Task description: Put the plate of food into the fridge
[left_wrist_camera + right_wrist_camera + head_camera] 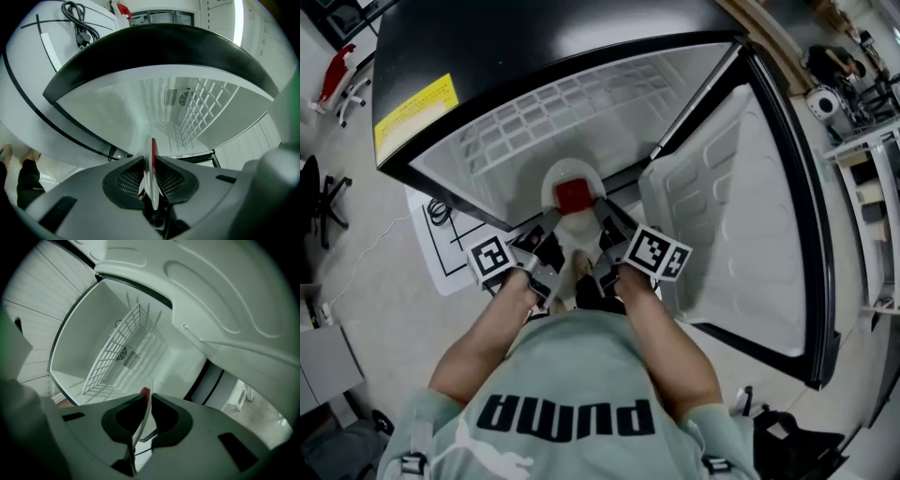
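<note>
A white plate (567, 192) carrying a red piece of food (573, 195) hangs level at the mouth of the open fridge (581, 112). My left gripper (546, 234) is shut on the plate's near-left rim, and my right gripper (605, 225) is shut on its near-right rim. In the left gripper view the plate (152, 173) shows edge-on between the jaws, with the red food along its side. The right gripper view shows the plate's rim (143, 420) pinched the same way, the red food (145, 391) peeking above it.
The fridge door (750, 206) stands wide open on the right. A white wire shelf (553, 103) runs across the fridge interior, with a vent on the back wall (125, 356). A black cable (439, 212) lies on a white mat at the left. My shoe (578, 267) is below the plate.
</note>
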Demonstrator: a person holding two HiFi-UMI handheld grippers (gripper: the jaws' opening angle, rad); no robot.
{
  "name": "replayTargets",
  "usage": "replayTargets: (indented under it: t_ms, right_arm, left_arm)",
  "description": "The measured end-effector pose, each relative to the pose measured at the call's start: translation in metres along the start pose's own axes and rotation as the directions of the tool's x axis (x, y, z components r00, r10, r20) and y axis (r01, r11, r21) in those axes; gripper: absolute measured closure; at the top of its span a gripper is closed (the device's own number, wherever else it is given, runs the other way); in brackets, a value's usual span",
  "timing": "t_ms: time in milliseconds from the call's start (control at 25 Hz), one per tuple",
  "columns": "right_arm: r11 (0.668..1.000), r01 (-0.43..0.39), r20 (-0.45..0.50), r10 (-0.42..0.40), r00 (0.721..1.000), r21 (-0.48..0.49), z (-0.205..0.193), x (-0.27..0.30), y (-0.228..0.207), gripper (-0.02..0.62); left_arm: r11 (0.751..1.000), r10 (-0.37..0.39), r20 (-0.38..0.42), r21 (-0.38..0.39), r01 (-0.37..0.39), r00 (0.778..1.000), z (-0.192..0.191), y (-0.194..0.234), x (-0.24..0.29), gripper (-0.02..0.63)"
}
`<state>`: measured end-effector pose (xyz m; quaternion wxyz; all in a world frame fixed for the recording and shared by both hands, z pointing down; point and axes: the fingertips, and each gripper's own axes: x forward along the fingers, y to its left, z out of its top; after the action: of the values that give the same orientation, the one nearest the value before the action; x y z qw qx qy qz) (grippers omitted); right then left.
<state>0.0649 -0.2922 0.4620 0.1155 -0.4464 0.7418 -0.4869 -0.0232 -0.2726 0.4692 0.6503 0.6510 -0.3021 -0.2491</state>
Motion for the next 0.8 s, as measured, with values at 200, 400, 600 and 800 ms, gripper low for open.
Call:
replayTargets:
  t_ms: [200, 400, 600, 800]
  right_arm:
    - [0.999, -0.021, -0.043, 0.020, 0.999, -0.029, 0.008, 0.022, -0.008, 0.558]
    - [0.999, -0.031, -0.070, 0.028, 0.997, -0.040, 0.011, 0.041, -0.015, 0.558]
    - [0.998, -0.040, -0.090, 0.036, 0.995, -0.049, 0.013, 0.060, -0.026, 0.558]
    - [0.997, -0.049, -0.098, 0.042, 0.994, -0.067, 0.013, 0.078, -0.035, 0.558]
  left_arm:
    - [1.000, 0.005, 0.078, -0.011, -0.004, 0.997, 0.014, 0.011, 0.011, 0.531]
    - [1.000, 0.008, 0.149, -0.006, -0.007, 0.989, 0.027, 0.018, 0.019, 0.532]
    - [1.000, 0.009, 0.218, 0.010, -0.012, 0.976, 0.038, 0.027, 0.026, 0.532]
    - [1.000, 0.007, 0.274, 0.017, -0.012, 0.962, 0.049, 0.035, 0.032, 0.532]
